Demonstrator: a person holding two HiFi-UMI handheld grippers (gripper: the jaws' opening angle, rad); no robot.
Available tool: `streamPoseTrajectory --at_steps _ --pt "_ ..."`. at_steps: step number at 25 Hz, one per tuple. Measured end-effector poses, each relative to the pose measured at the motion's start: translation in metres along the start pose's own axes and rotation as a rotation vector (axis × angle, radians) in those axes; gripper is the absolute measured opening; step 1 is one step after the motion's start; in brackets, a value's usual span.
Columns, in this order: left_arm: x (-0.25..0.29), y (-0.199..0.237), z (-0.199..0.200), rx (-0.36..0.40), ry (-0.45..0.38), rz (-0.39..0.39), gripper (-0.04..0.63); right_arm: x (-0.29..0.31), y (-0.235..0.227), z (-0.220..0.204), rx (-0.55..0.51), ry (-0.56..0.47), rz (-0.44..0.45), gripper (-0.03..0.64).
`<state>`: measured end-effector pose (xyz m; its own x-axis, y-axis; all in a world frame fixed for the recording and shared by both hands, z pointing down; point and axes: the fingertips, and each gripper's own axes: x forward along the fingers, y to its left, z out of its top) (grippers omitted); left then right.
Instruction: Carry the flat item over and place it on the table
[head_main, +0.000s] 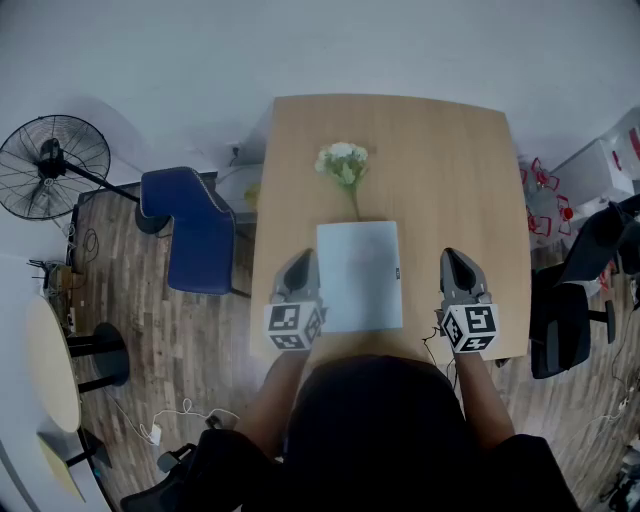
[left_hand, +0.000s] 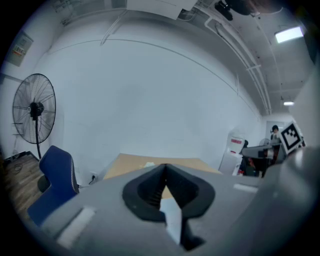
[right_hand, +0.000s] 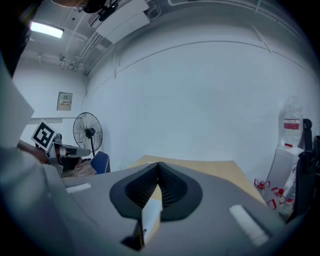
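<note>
A flat, pale blue-white rectangular item lies on the wooden table, near its front edge. My left gripper hovers just off the item's left edge, my right gripper a little way off its right edge. Both are shut with nothing between the pads. In the left gripper view the closed jaws point across the table, and a strip of the flat item shows below them. The right gripper view has the same closed jaws with the flat item below.
A bunch of white flowers lies on the table just beyond the item. A blue chair stands at the table's left, a floor fan further left, a black office chair on the right. A round table is at far left.
</note>
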<state>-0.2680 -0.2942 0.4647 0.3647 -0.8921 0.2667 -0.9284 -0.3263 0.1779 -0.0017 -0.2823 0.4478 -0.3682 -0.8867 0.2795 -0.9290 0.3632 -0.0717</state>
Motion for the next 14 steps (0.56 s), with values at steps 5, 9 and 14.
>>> streamPoseTrajectory --at_steps 5,9,14 --pt "0.002 -0.002 -0.001 0.005 0.004 -0.009 0.0 -0.002 -0.002 -0.003 -0.006 0.014 -0.01 0.0" --pt "0.005 -0.005 -0.002 0.006 0.003 -0.006 0.0 -0.007 -0.006 -0.006 -0.014 0.026 -0.014 0.0" --pt "0.006 -0.007 -0.004 -0.004 0.006 -0.002 0.0 -0.008 -0.011 -0.011 -0.006 0.042 -0.011 0.0"
